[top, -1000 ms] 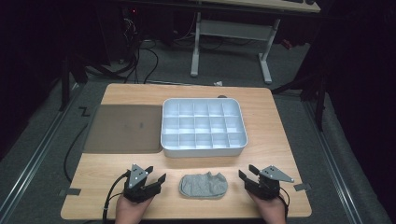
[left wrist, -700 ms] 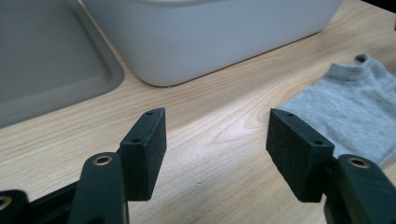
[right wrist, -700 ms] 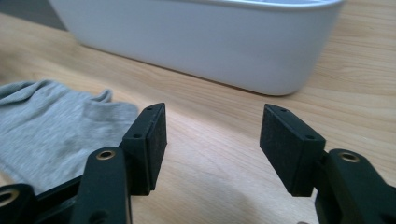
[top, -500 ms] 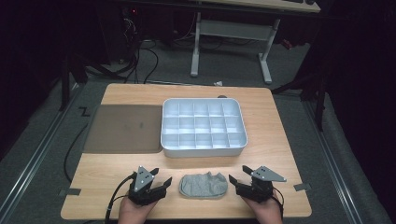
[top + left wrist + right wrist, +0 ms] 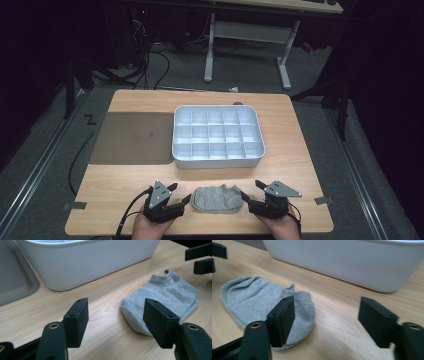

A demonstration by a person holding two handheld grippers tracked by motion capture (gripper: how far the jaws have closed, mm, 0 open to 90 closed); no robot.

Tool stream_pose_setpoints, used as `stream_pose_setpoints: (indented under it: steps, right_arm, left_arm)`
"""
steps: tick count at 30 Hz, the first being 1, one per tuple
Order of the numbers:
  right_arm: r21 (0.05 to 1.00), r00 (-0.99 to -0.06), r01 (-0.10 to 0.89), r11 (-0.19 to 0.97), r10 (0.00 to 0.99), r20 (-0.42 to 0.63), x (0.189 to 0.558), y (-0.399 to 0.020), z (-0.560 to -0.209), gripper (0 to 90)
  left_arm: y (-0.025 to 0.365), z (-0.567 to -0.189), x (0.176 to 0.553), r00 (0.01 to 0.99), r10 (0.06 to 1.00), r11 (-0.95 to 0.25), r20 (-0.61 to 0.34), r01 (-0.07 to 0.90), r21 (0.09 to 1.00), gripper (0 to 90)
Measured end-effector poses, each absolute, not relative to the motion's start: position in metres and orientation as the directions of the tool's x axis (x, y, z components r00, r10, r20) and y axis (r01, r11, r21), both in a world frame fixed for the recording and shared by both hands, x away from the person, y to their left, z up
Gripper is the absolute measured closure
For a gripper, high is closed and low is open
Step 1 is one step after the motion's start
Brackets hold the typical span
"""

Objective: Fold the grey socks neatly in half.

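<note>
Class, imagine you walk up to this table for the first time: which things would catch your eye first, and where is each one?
The white divided tray stands out most, bright at the middle of the wooden table, its compartments empty. In front of it, near the table's front edge, a crumpled grey sock lies flat. The left gripper and the right gripper flank it, both with jaws open and holding nothing; the right's jaws have just been opening.

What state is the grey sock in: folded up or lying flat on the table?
Lying flat, loosely rumpled. The grey sock rests on the wooden table before the white tray; its cuff opening shows, with no fold over itself.
</note>
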State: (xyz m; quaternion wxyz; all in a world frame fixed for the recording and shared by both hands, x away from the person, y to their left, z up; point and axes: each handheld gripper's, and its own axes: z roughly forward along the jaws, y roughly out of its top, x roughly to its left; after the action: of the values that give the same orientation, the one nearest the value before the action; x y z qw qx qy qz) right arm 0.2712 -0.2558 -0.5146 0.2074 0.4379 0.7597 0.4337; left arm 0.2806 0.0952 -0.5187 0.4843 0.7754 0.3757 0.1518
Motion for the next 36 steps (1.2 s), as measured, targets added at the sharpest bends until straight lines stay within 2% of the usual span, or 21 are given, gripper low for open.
stream_pose_setpoints:
  steps: [5, 12, 23, 30, 36]
  right_arm:
    - [0.83, -0.558, 0.493, 0.26, 0.827, 0.072, 0.269, -0.251, -0.516, 39.5]
    - [0.793, -0.563, 0.536, 0.289, 0.823, 0.081, 0.267, -0.242, -0.523, 52.0]
    - [0.75, -0.547, 0.602, 0.275, 0.826, 0.136, 0.269, -0.235, -0.531, 54.9]
    - [0.743, -0.584, 0.595, 0.308, 0.801, 0.135, 0.266, -0.23, -0.532, 60.0]
    - [0.739, -0.575, 0.601, 0.304, 0.806, 0.136, 0.264, -0.229, -0.532, 65.3]
  left_arm:
    - [0.088, -0.521, 0.28, 0.687, 0.713, -0.259, -0.141, 0.444, 0.858, 42.8]
    - [0.068, -0.528, 0.283, 0.717, 0.681, -0.311, -0.148, 0.466, 0.829, 51.7]
    - [0.062, -0.533, 0.284, 0.71, 0.693, -0.373, -0.123, 0.499, 0.782, 72.2]
    - [0.06, -0.534, 0.276, 0.711, 0.699, -0.4, -0.08, 0.481, 0.78, 74.7]
    - [0.062, -0.534, 0.274, 0.71, 0.701, -0.411, -0.061, 0.473, 0.779, 74.5]
